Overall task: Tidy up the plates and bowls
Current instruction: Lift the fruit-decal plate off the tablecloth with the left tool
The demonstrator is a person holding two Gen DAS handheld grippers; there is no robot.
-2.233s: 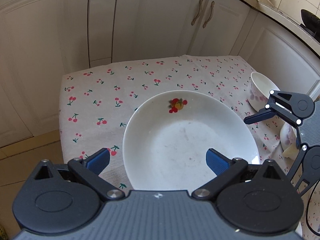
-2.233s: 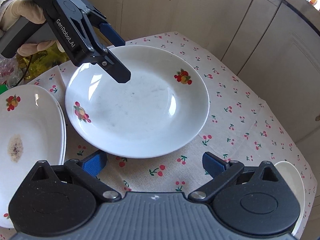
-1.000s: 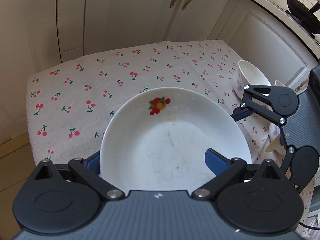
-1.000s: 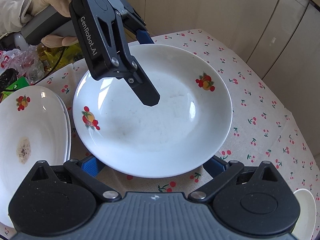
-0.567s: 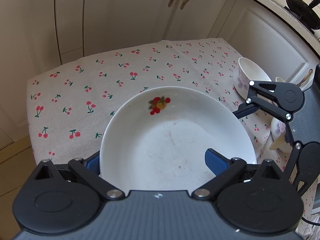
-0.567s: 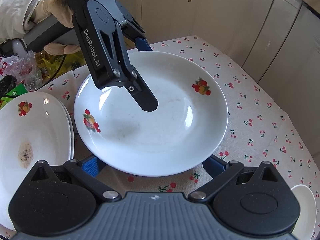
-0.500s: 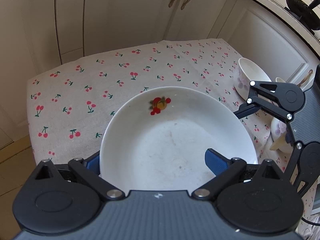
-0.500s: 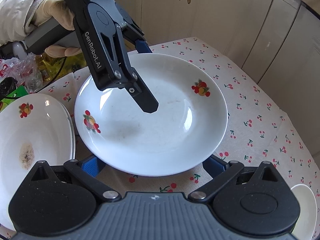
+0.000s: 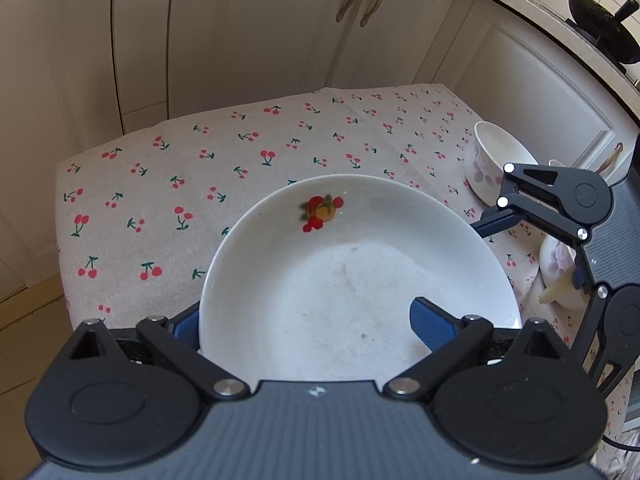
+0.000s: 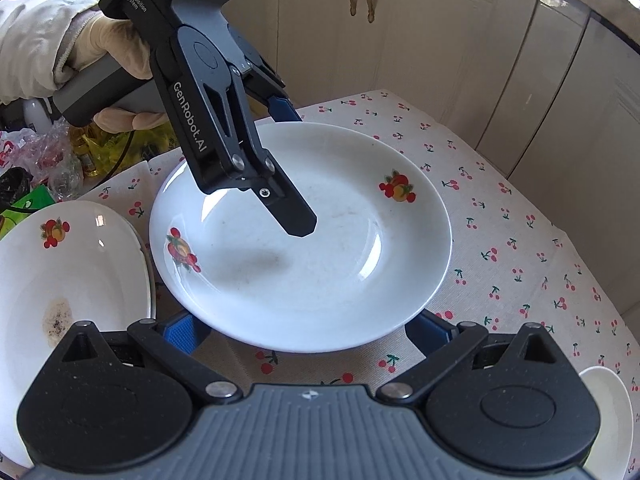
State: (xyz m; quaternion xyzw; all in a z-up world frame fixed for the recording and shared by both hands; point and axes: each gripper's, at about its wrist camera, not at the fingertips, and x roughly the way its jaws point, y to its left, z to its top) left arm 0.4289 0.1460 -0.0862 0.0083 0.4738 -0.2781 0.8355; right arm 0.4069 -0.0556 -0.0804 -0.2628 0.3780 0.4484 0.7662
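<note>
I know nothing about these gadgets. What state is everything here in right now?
left gripper: open, one finger over the fruit plate, the other under its rim.
right gripper: open, fingertips hidden under the plate's near rim.
fruit plate: upright, no food on it, faintly smudged.
stacked plates: top one has a brown stain.
bowl: upright, empty.
cabinet doors: shut.

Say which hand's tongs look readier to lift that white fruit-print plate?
Left, probably: the left tongs straddle the far rim of the white fruit-print plate, one finger inside, one outside; closing would pinch it. The right tongs sit open, both pads low at the near edge.
</note>
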